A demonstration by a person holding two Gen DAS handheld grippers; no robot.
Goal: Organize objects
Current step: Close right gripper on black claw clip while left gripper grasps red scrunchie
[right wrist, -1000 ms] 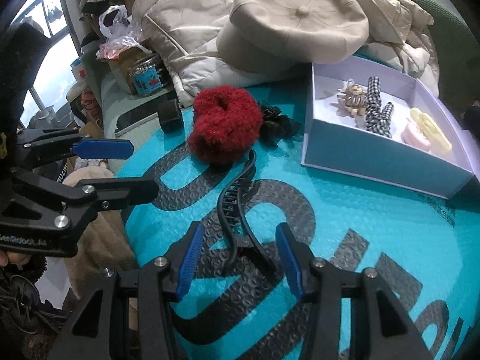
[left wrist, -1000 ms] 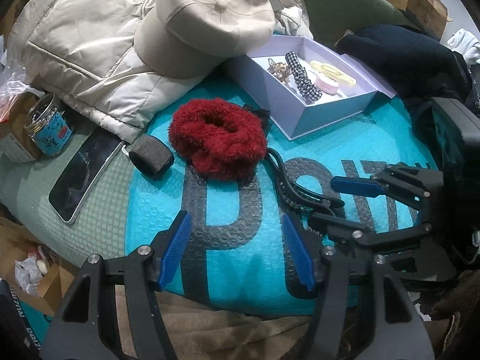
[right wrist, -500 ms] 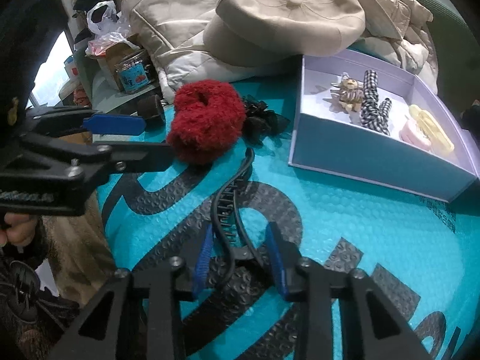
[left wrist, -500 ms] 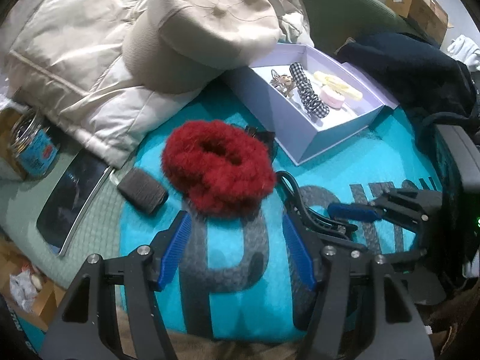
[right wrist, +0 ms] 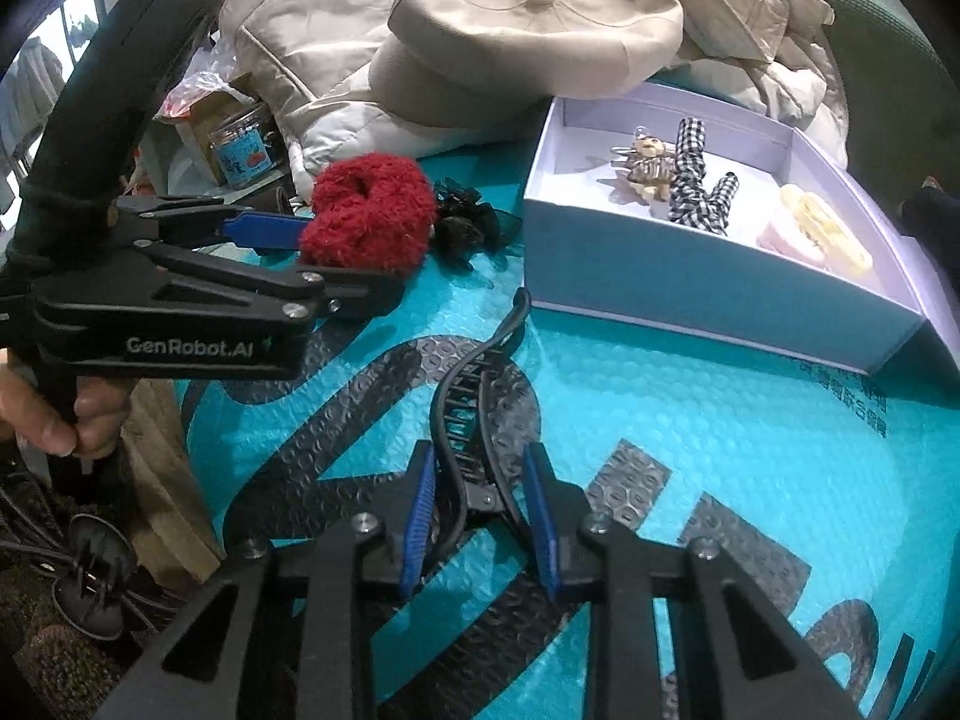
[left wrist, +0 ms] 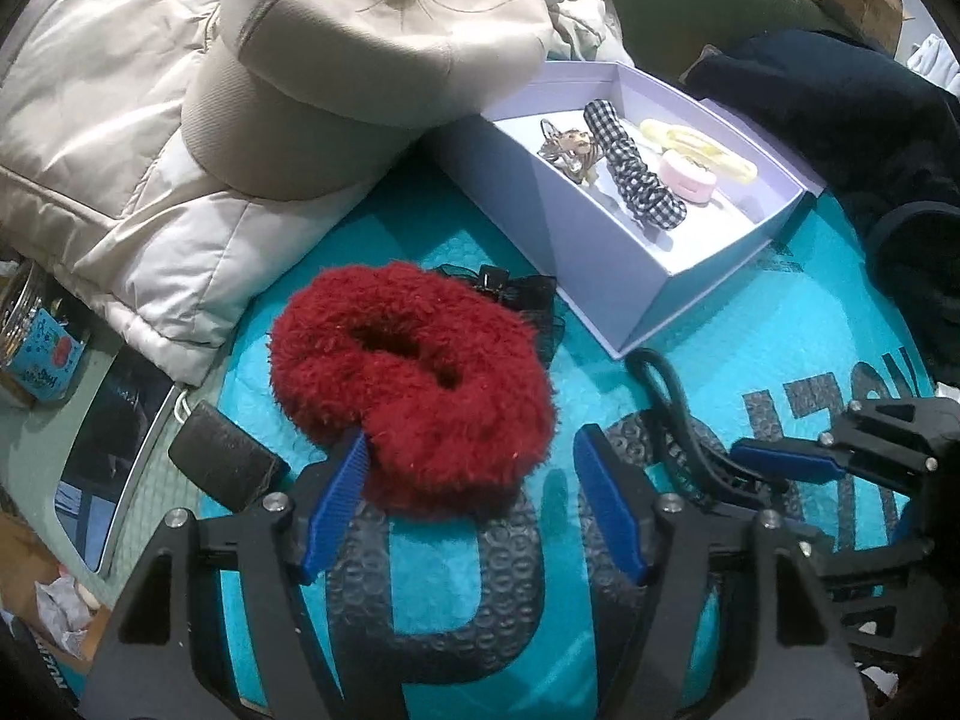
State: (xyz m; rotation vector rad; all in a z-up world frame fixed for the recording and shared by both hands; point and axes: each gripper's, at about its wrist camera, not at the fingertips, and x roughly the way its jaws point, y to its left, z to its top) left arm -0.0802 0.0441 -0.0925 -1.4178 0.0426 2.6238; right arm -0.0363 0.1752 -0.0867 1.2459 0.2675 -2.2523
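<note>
Box (right wrist: 708, 282) at mat rear, part-filled. My L gripper (left wrist: 474, 498) opening, straddles red scrunchie (left wrist: 414, 384), no pinch: risk fluff slips. My R gripper (right wrist: 480, 516) closing round black clip (right wrist: 474, 396), contact unclear: off-centre bite may twist clip.

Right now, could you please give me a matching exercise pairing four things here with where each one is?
Things:
1. red scrunchie
2. black hair clip
3. gingham scrunchie
4. cap

Places:
A. inside the box
B. on the puffer jacket
C. between the right gripper's closing jaws
D. at the left gripper's opening jaws

Pairs: 1-D, 2-C, 3-A, 4-B
</note>
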